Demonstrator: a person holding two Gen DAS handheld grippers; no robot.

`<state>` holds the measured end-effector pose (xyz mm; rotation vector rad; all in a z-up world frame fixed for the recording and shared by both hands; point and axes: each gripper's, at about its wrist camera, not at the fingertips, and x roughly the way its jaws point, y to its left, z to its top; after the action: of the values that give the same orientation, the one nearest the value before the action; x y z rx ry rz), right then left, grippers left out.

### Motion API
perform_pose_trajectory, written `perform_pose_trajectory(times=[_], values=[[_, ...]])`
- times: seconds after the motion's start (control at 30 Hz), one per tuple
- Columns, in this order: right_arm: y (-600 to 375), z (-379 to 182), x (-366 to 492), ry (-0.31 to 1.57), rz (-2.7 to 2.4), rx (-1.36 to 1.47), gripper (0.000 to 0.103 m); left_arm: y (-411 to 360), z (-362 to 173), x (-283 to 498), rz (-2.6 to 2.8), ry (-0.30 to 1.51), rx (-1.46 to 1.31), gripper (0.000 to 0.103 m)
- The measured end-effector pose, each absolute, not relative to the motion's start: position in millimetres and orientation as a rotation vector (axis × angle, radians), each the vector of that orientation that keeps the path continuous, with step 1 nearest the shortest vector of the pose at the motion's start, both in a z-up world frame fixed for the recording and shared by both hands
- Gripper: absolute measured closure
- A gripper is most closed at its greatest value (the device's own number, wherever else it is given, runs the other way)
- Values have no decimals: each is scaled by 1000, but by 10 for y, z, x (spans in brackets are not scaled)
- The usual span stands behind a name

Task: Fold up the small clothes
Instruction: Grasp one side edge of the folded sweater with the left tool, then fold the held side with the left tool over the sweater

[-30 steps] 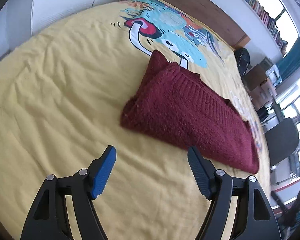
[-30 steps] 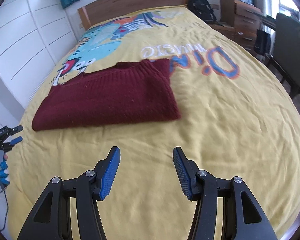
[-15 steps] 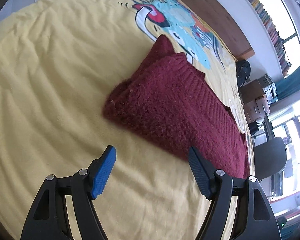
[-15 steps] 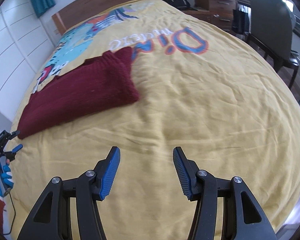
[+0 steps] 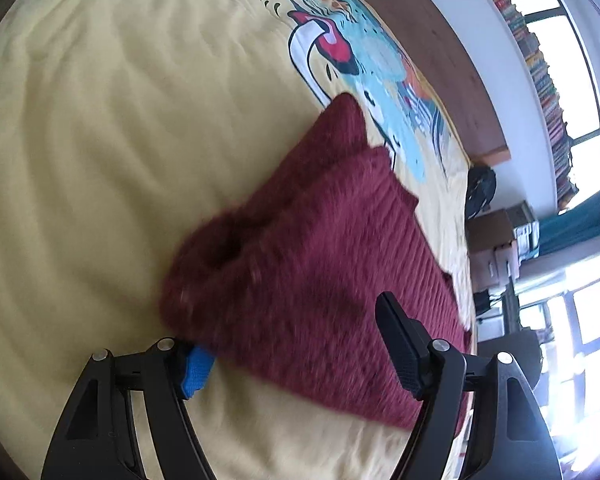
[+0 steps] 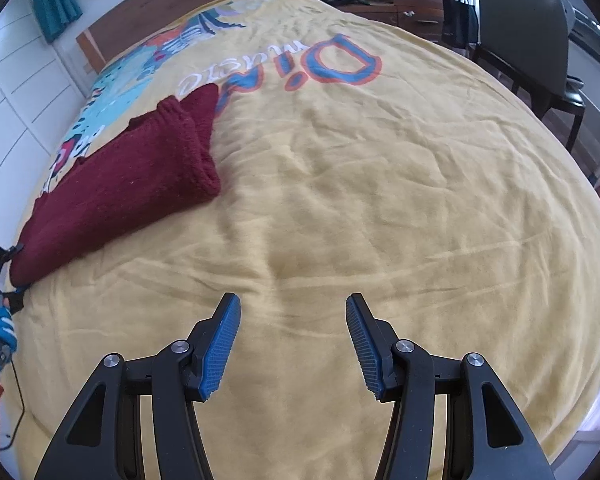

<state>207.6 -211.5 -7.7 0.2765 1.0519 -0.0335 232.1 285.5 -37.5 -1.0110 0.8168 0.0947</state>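
The folded sweater's corner lies between the gaping left tool's pads.

Dark maroon knit sweater lay folded on the bed's yellow cover, a long flat bundle. Ribbed knit texture showed on top, fuzzy surface. In the right wrist view the sweater ran diagonally at the left of the frame, its thick rolled fold edge facing the open cover, and a narrower folded piece poked out at the far end, next to the printed lettering. Far side overlapped the blue cartoon print. Near corner bulged up, rounded and a bit loose, blurred in the left wrist view. Layers stacked unevenly, upper layer stepping short of the lower one at the far end.
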Motion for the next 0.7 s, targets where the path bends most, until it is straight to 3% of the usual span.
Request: perform_pose_trajectory(times=[0.17, 0.33, 0.37, 0.43, 0.7], values=[[-2181, -80, 2082, 1045, -35, 288, 46, 2899, -368, 2525, 93, 804, -1035, 35], [-2267, -78, 2060, 1036, -36, 299, 46, 2931, -449, 2636, 101, 806, -1097, 74], [-2290, -78, 2048, 1033, -39, 304, 46, 2931, -446, 2644, 102, 804, -1103, 77], [-2358, -85, 2020, 1027, -44, 320, 46, 2931, -413, 2664, 107, 800, -1100, 82], [-2645, -134, 1862, 1011, -79, 387, 46, 2822, -119, 2764, 108, 808, -1041, 86]])
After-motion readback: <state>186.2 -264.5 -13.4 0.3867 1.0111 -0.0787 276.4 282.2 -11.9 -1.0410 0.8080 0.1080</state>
